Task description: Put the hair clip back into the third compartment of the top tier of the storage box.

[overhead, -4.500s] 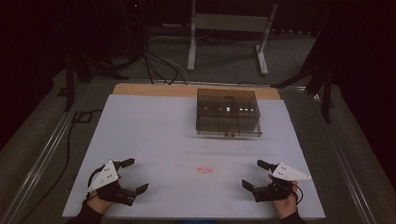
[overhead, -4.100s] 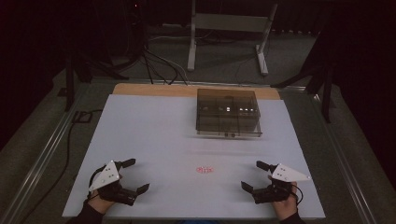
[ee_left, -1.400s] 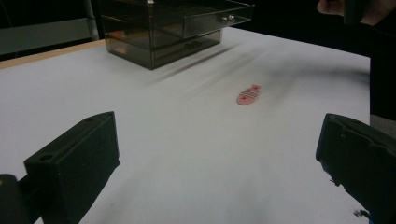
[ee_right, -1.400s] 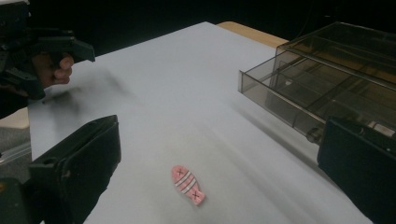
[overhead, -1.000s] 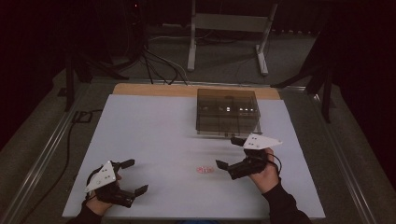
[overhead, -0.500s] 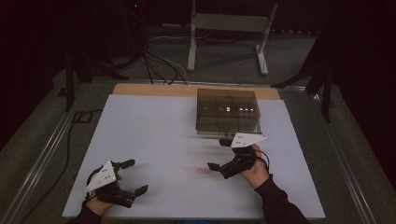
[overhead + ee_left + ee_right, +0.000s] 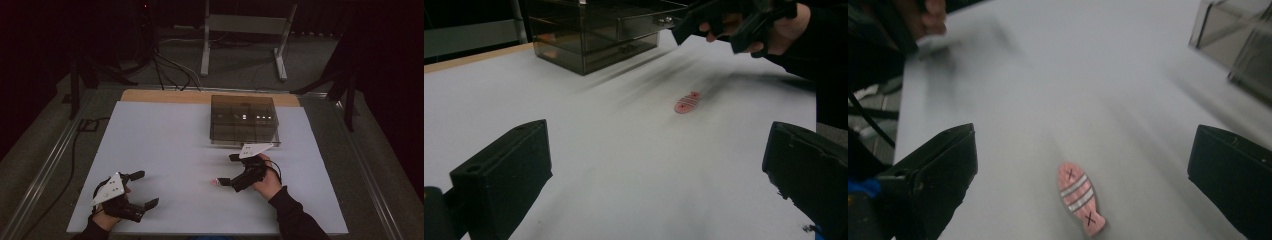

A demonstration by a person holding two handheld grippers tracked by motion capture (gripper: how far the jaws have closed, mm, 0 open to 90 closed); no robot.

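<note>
**Lining up on the little pink fish**

My right gripper (image 7: 226,170) hangs just over the table (image 7: 165,145) with its jaws spread wide, and I have it angled so the pink fish token (image 7: 1079,198) sits between them in the right gripper view, low and near the centre. The token lies flat on the bare white surface, near the front half of the table and just at the tip of my right gripper's lower jaw in the high view (image 7: 215,182). I hold the jaws wide because the piece is thin and flat; I judge I will need to come down straddling it and pinch its edges, and a narrow opening would only nudge it away.

From the fish, the smoky drawer box (image 7: 244,120) stands at about 1 o'clock, well apart from it. It looks like the likely destination, though I cannot tell from here which compartment.

My left gripper (image 7: 142,190) rests at about 8 o'clock from the fish, near the front edge, its jaws also open and holding nothing. I keep it back there so it stays clear of the right hand's path; in the left gripper view the fish (image 7: 687,102) lies ahead between its jaws, with my right hand (image 7: 749,22) beyond it.

The risk, as I see it, is the token sliding on the smooth sheet if one jaw touches first.
</note>
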